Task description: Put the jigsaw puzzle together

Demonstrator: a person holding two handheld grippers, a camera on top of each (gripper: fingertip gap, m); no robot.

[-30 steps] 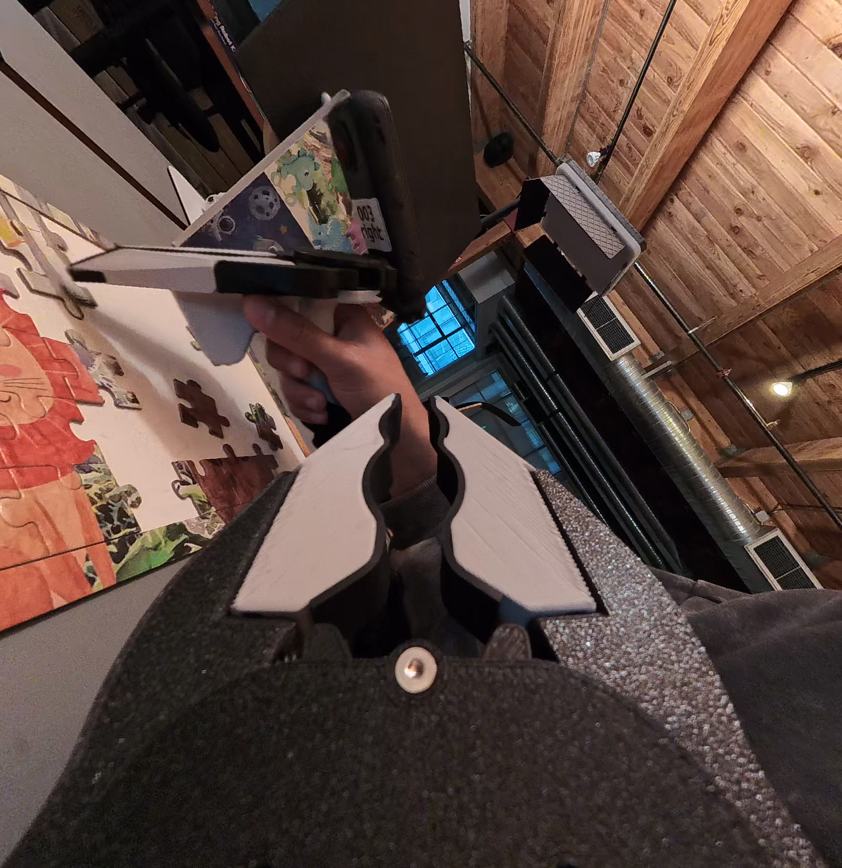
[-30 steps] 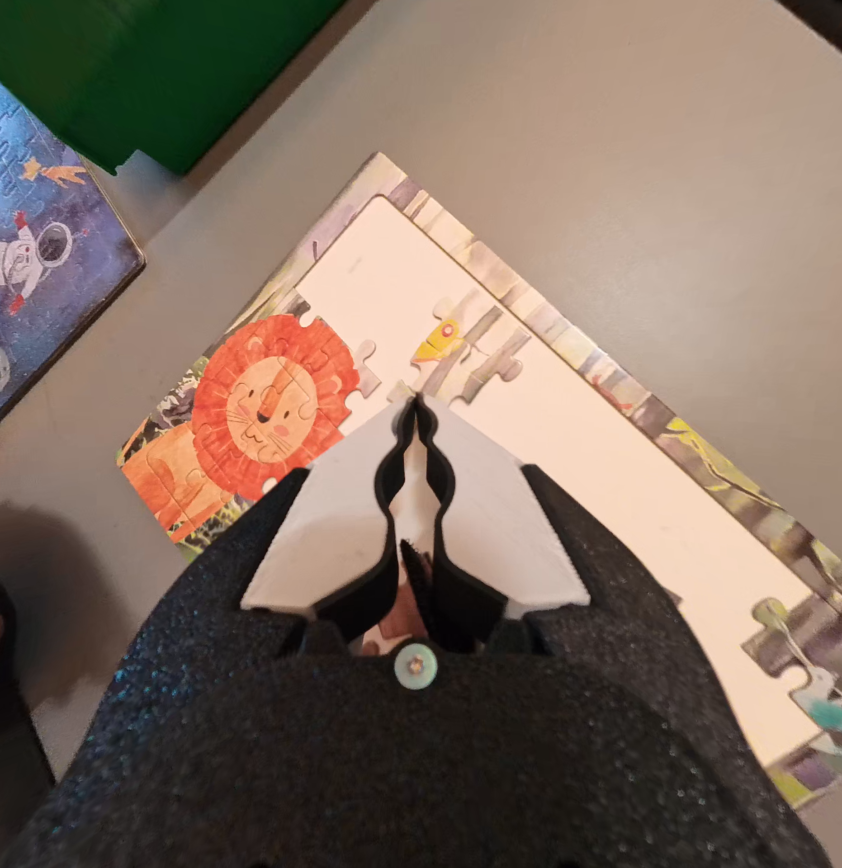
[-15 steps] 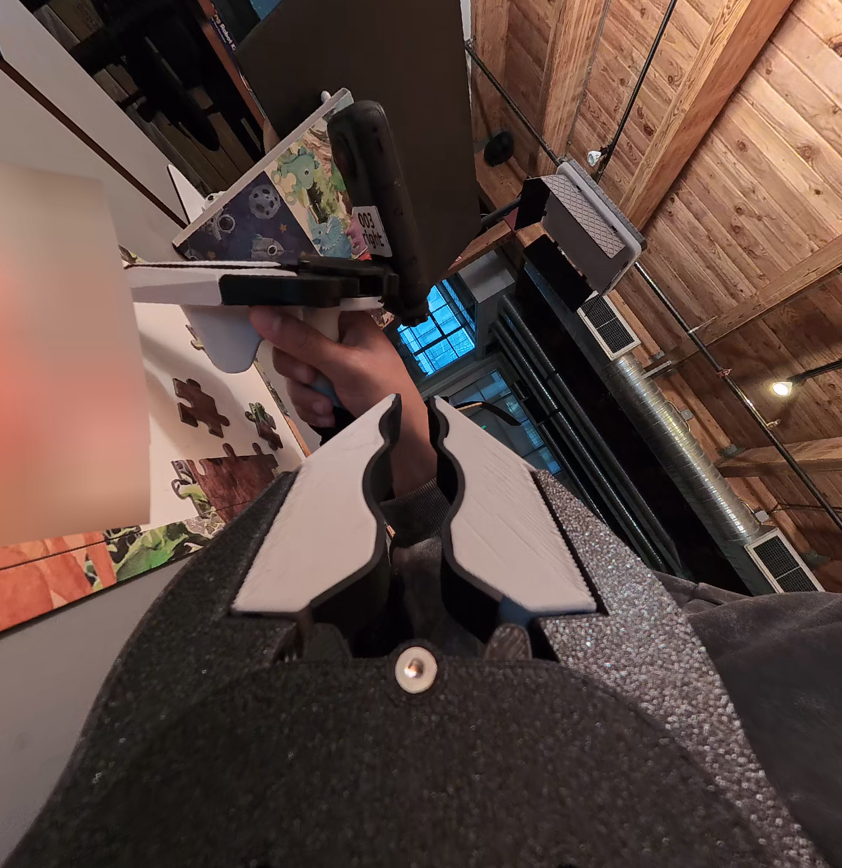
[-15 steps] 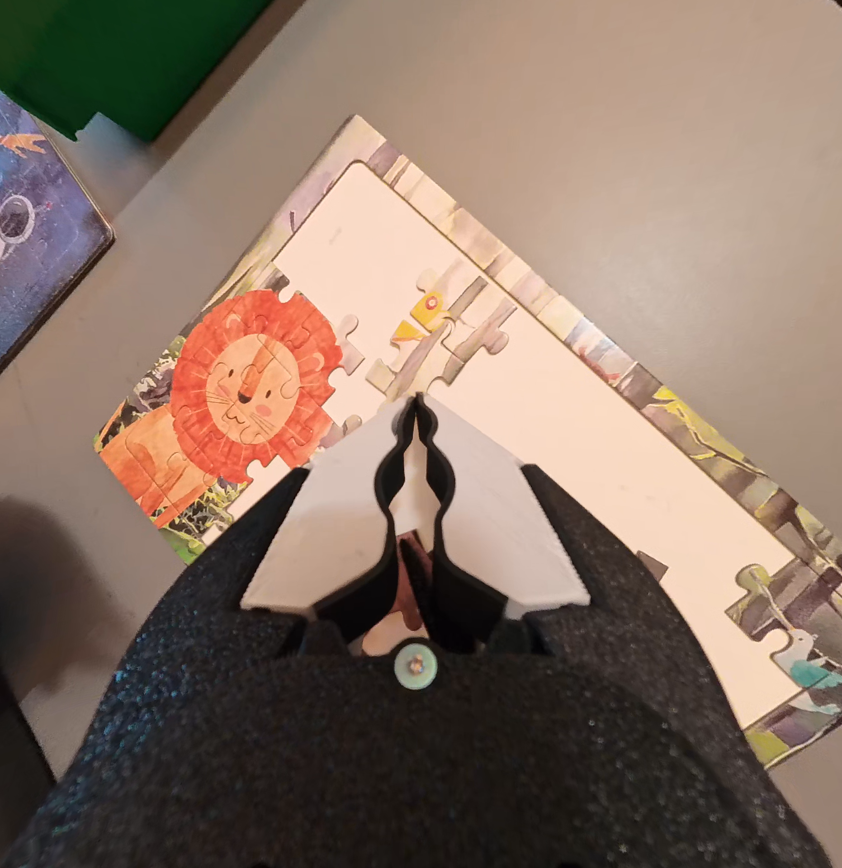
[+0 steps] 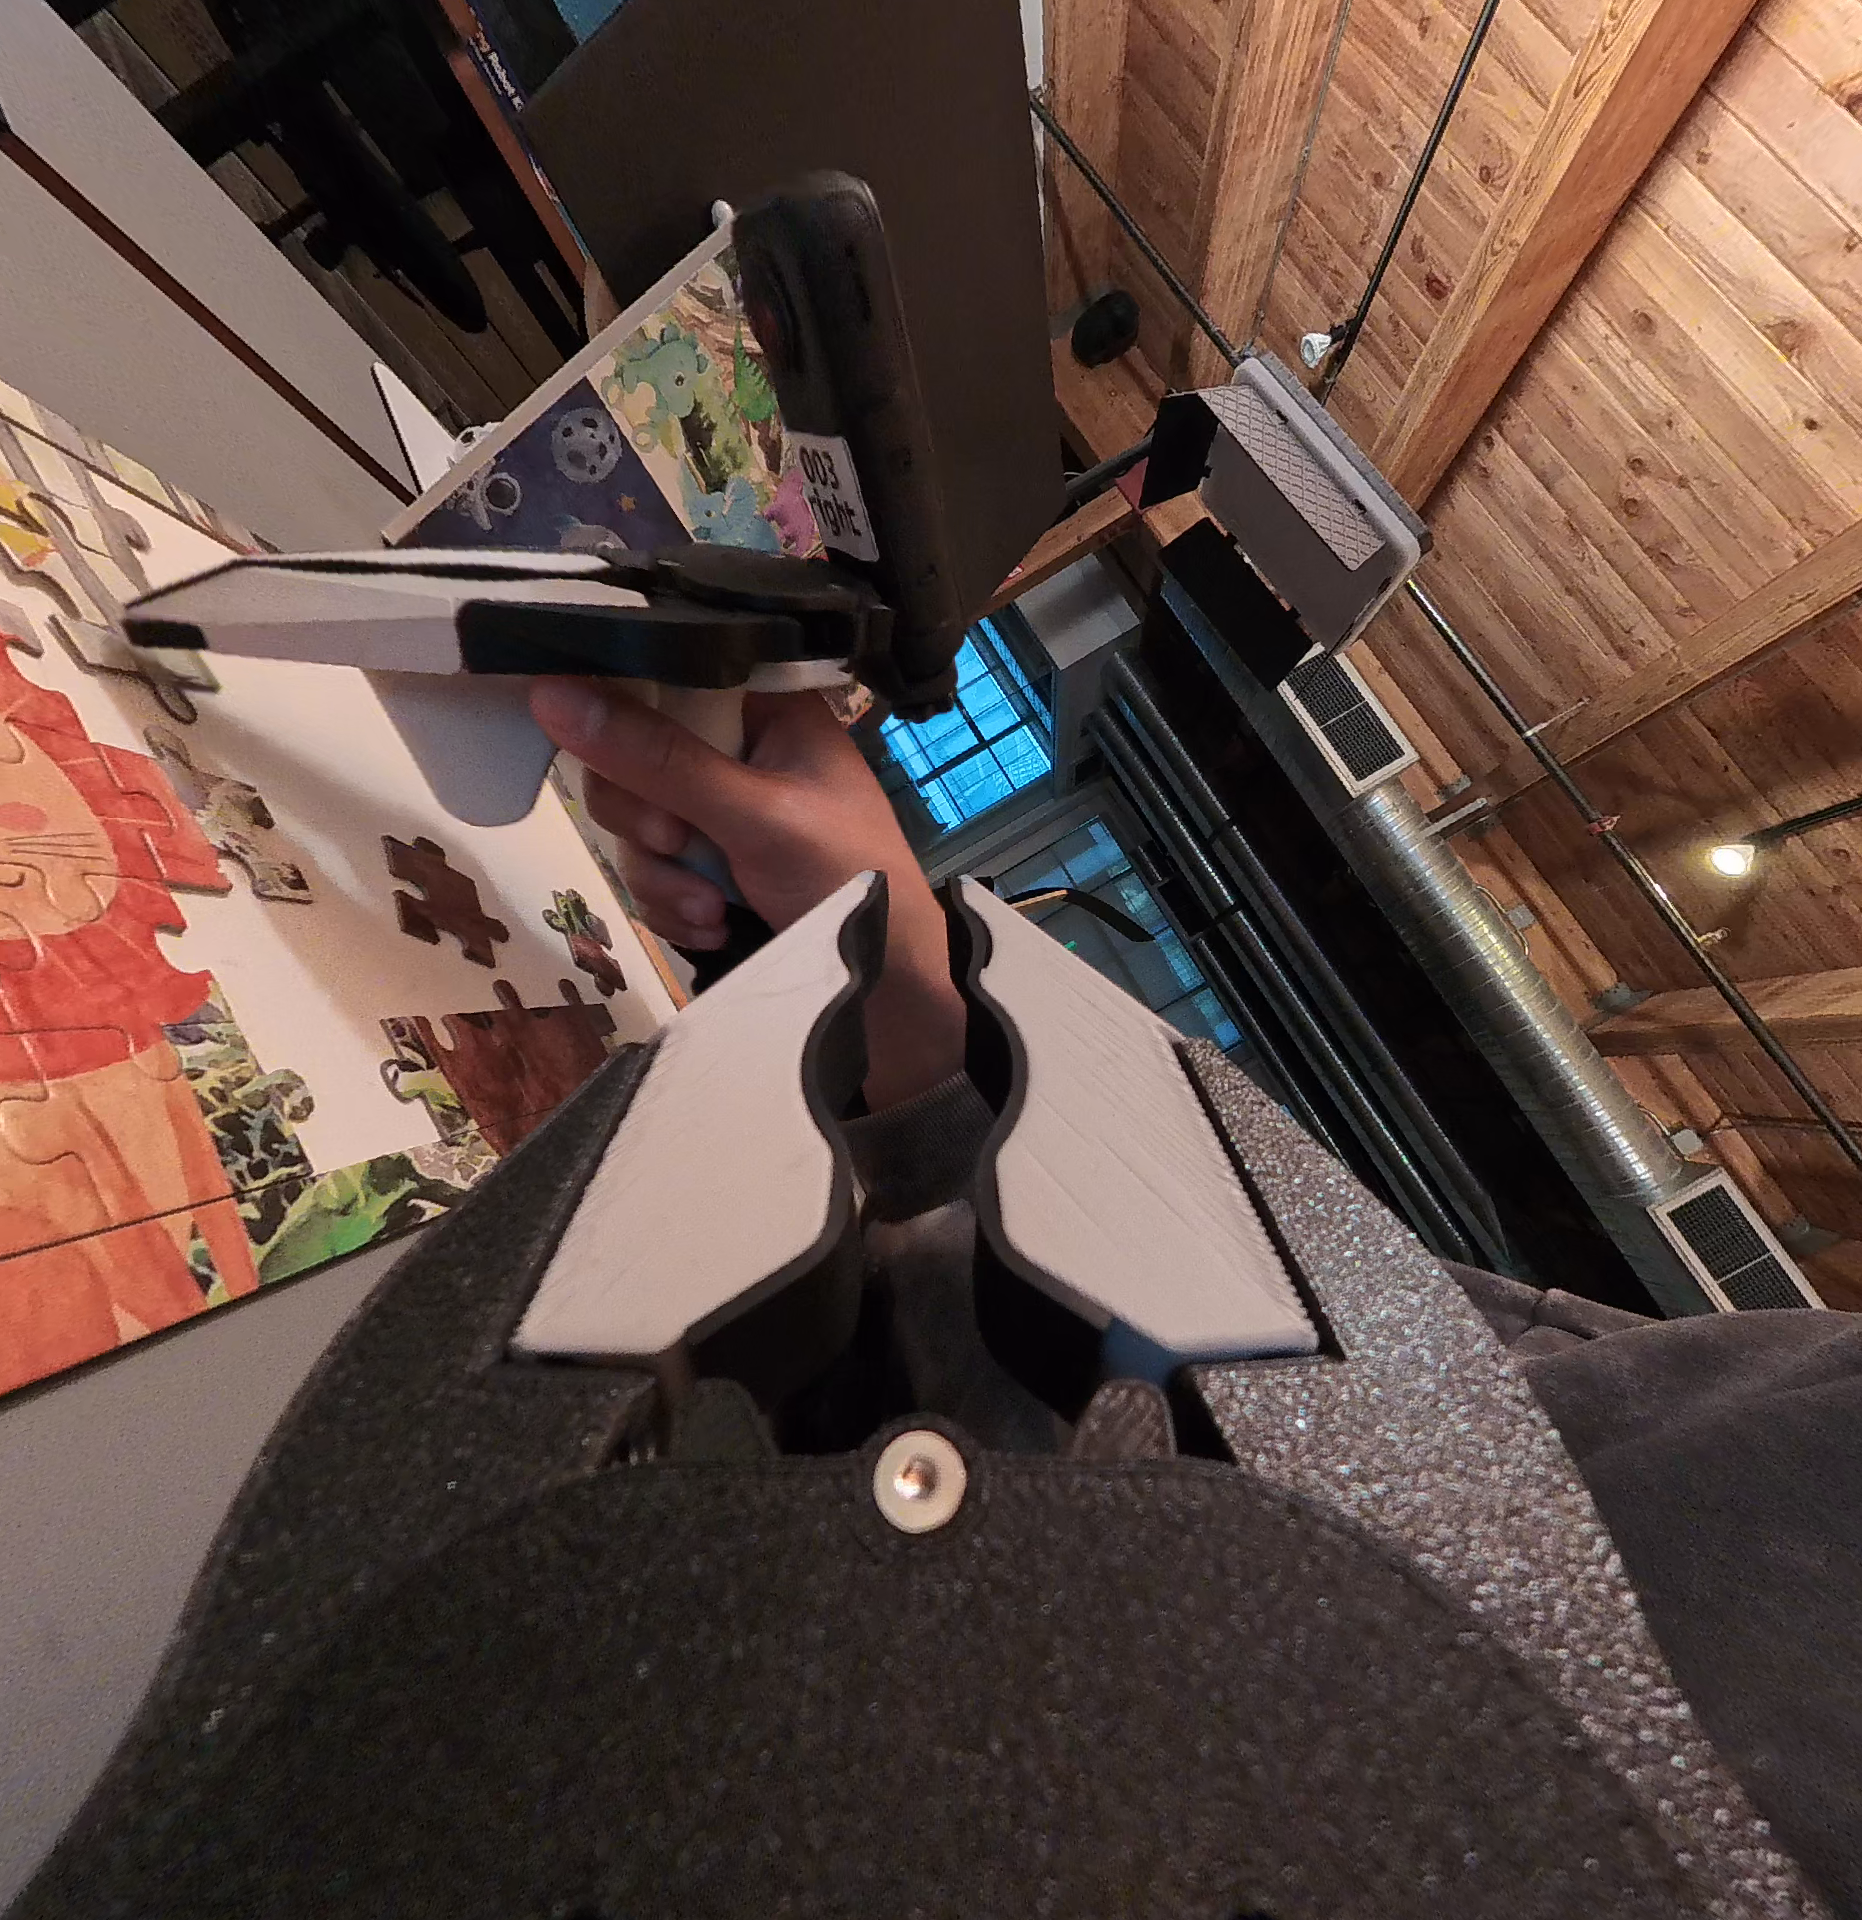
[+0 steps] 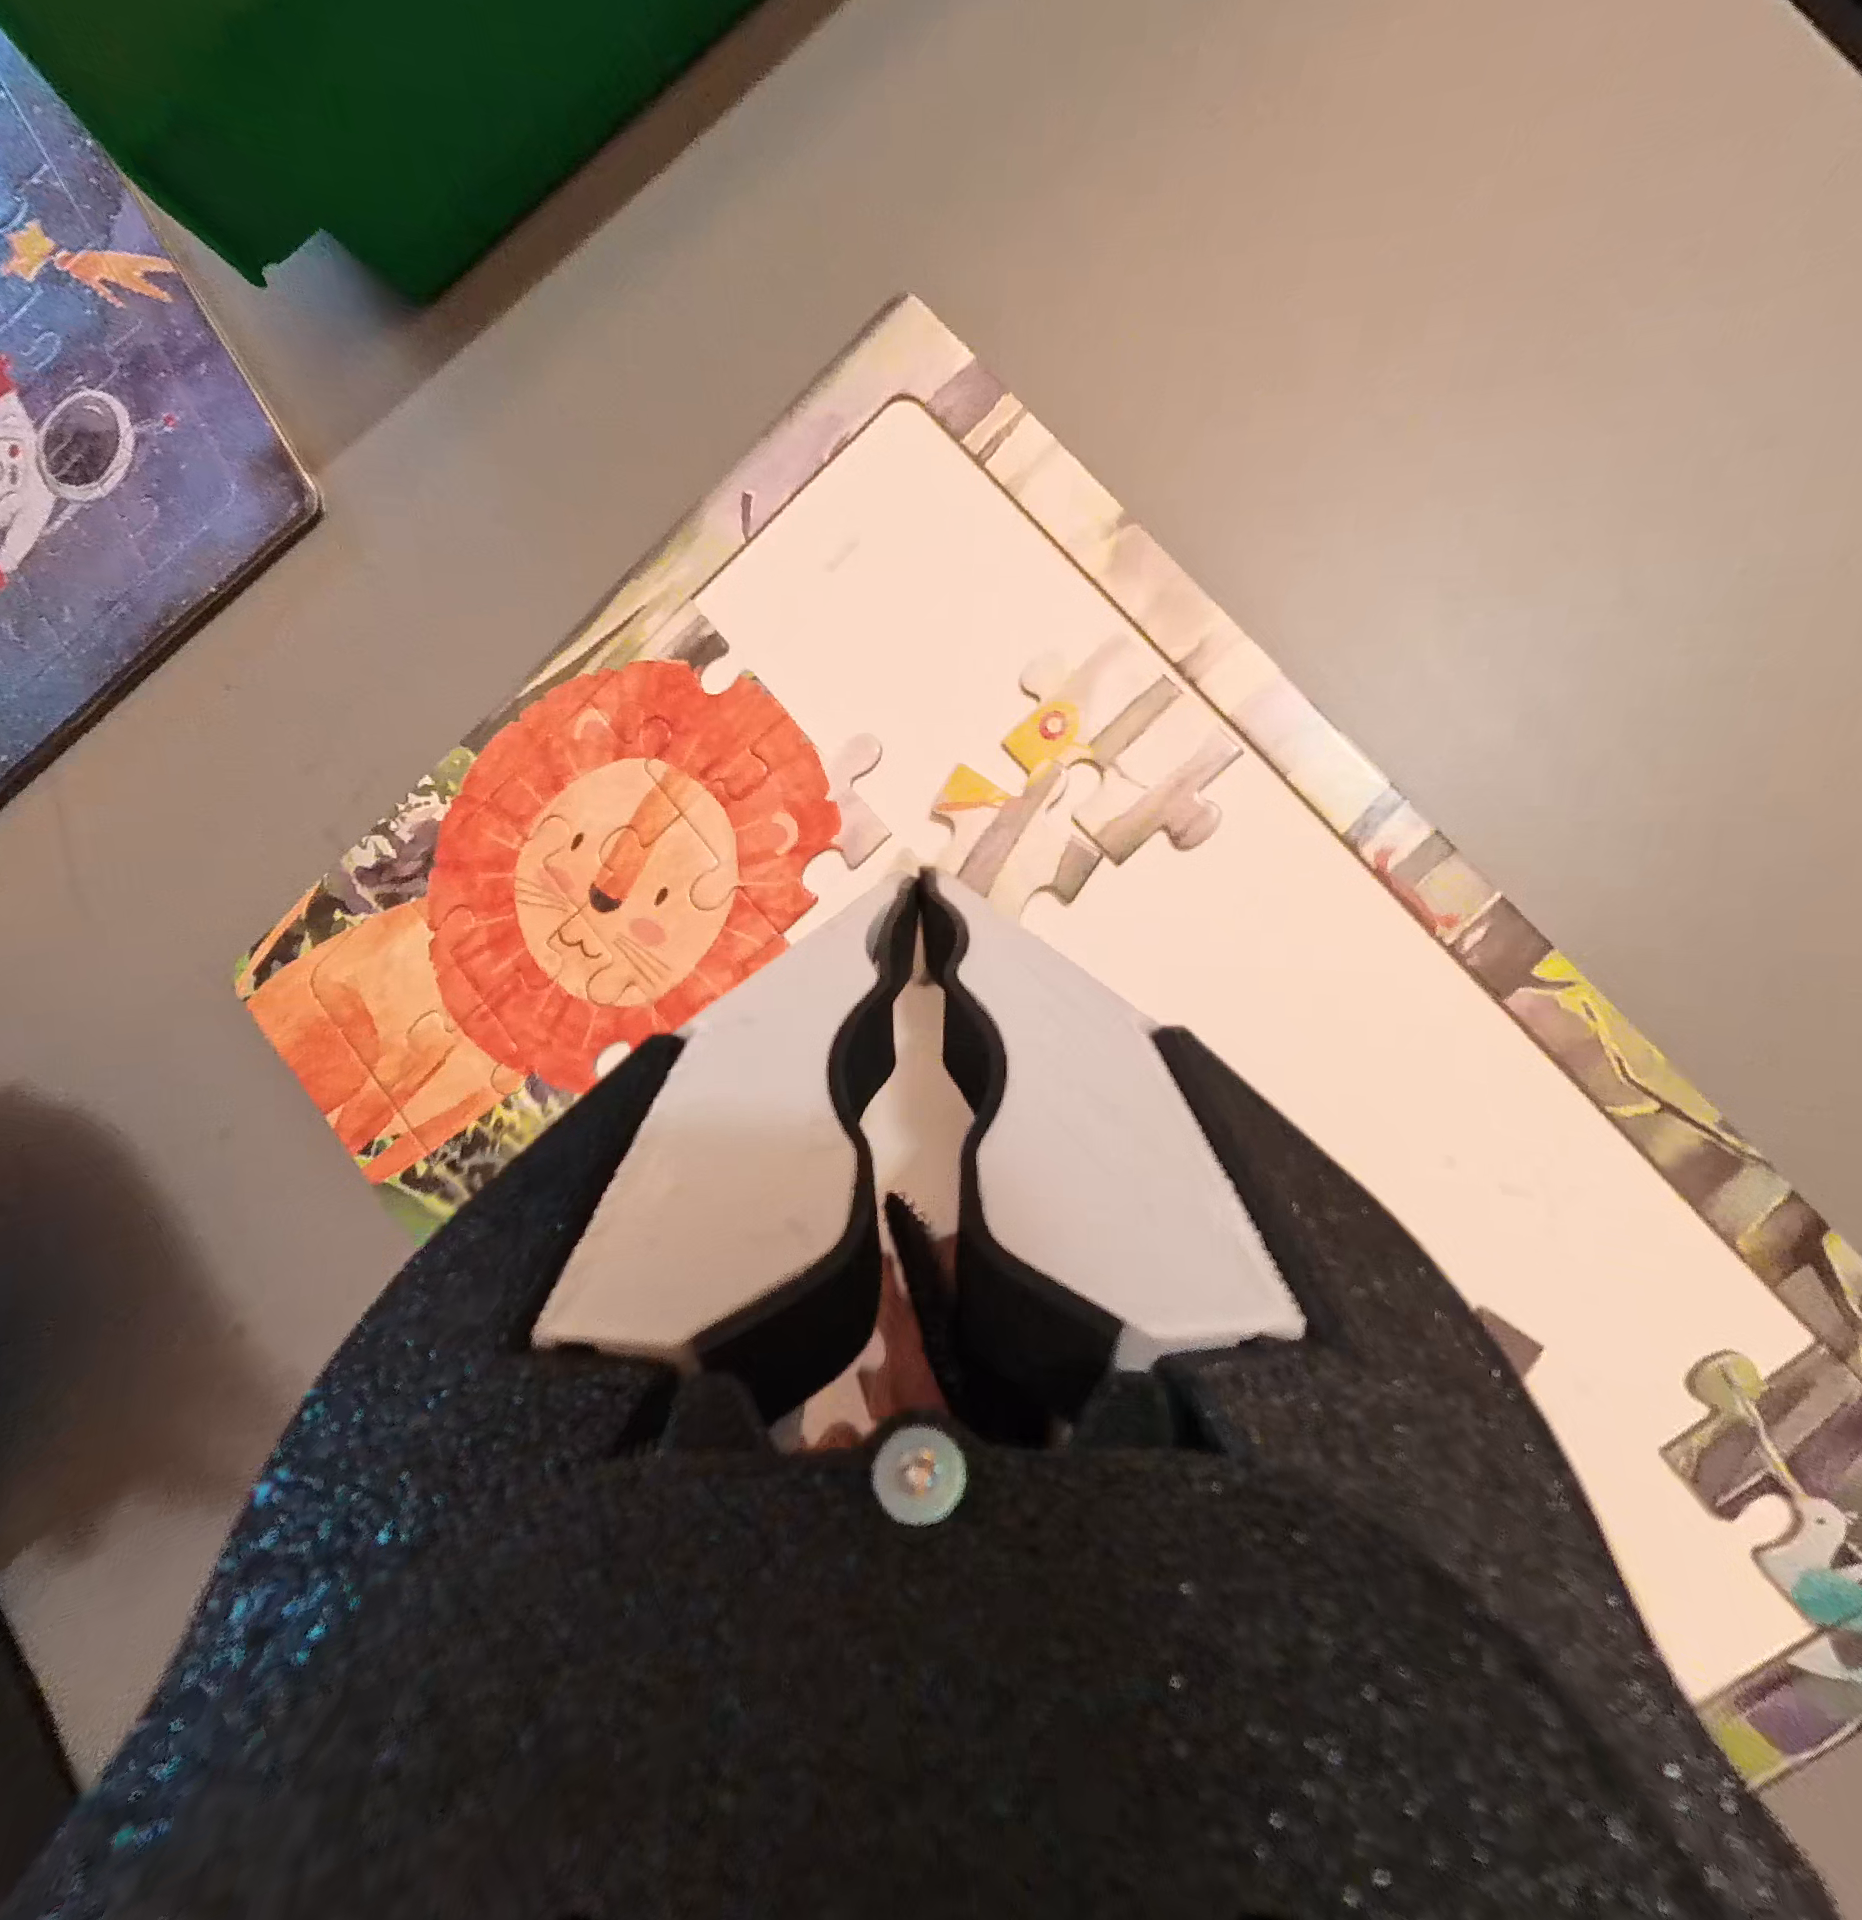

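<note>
The puzzle point(image 6: 1197, 1039) lies flat on the table point(image 6: 1426, 312), long axis running upper left to lower right; your right gripper point(image 6: 919, 883) hangs directly above it, tips closed on a small piece point(image 5: 174, 665) beside the lion point(image 6: 615, 883); your left gripper point(image 5: 919, 914), slightly parted and empty, points away, so right is nearer.

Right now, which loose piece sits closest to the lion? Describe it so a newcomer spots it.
Start at the puzzle tray on the grey table. Right of the orange lion, on the bare white backing, lies a small cluster of joined pieces. Unlike its neighbours it shows a yellow bird on grey branches.
</note>
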